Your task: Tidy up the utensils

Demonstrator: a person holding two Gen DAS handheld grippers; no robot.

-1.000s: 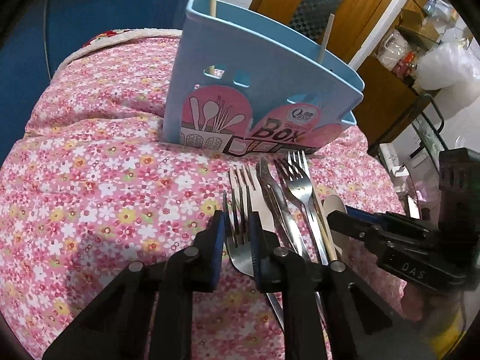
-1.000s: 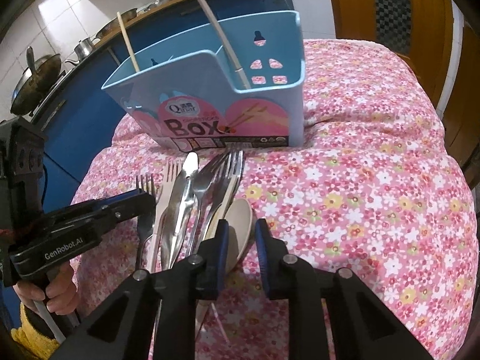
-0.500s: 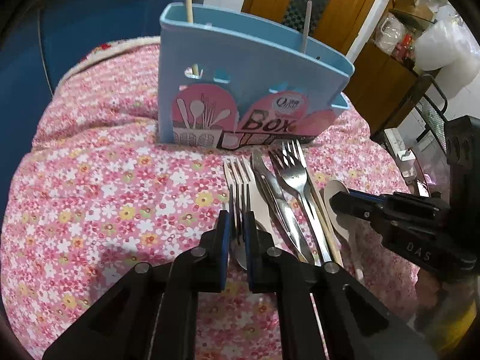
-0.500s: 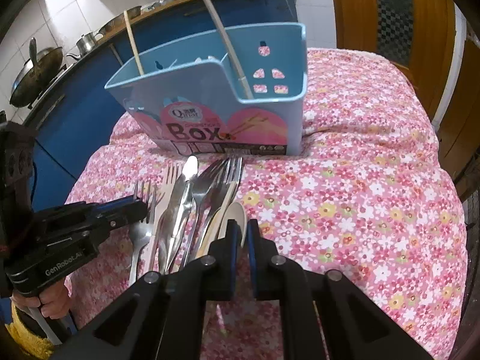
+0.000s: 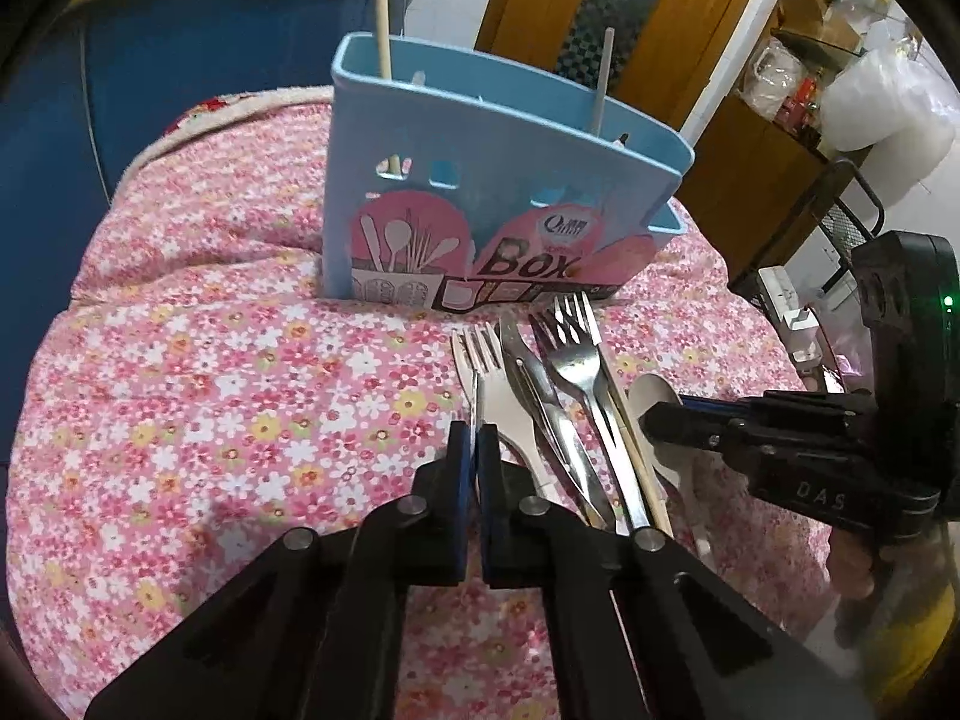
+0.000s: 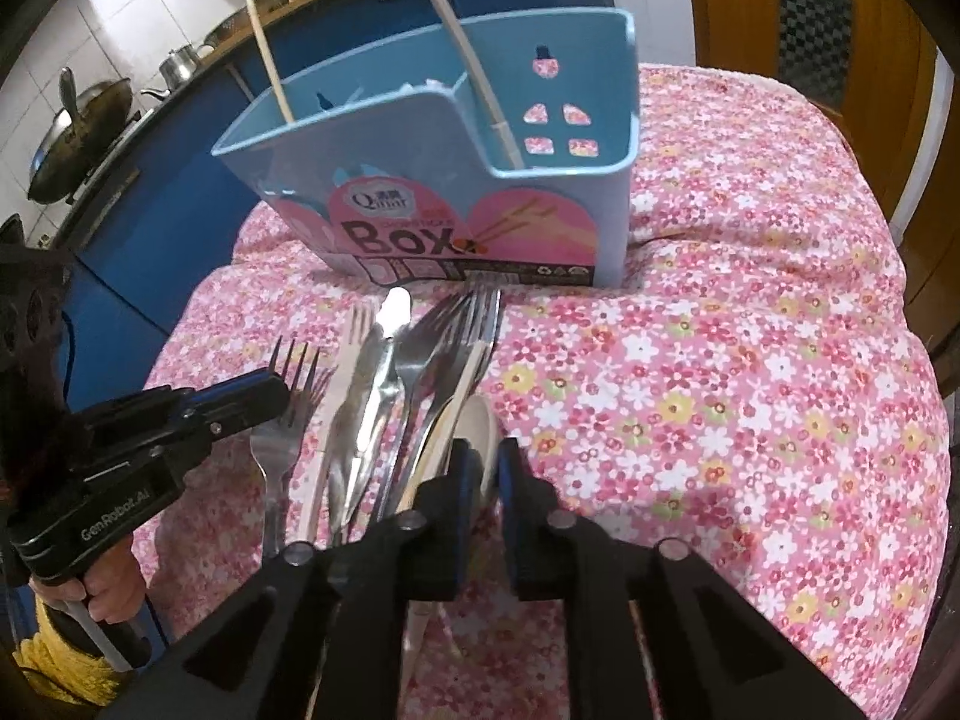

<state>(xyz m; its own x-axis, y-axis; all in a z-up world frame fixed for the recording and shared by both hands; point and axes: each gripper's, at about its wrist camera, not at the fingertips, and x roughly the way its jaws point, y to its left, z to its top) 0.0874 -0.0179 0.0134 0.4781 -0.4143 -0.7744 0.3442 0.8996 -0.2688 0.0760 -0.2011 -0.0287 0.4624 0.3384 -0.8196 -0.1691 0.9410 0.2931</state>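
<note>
A blue utensil box stands on the pink floral cloth with two chopsticks in it. Several utensils lie in a row before it: forks, a knife, a pale wooden fork, a pale spoon. My left gripper is shut on the edge-on metal fork at the row's left end. My right gripper is shut on the pale spoon at the row's right end. Each gripper also shows in the other's view, the left and the right.
The cloth covers a rounded table whose edges drop away on all sides. A blue counter with pots is behind the box. Wooden doors and a black wire rack stand to the right.
Both grippers have closed: the left onto the metal fork, the right onto the pale spoon. Both views have pulled back and risen a little.
</note>
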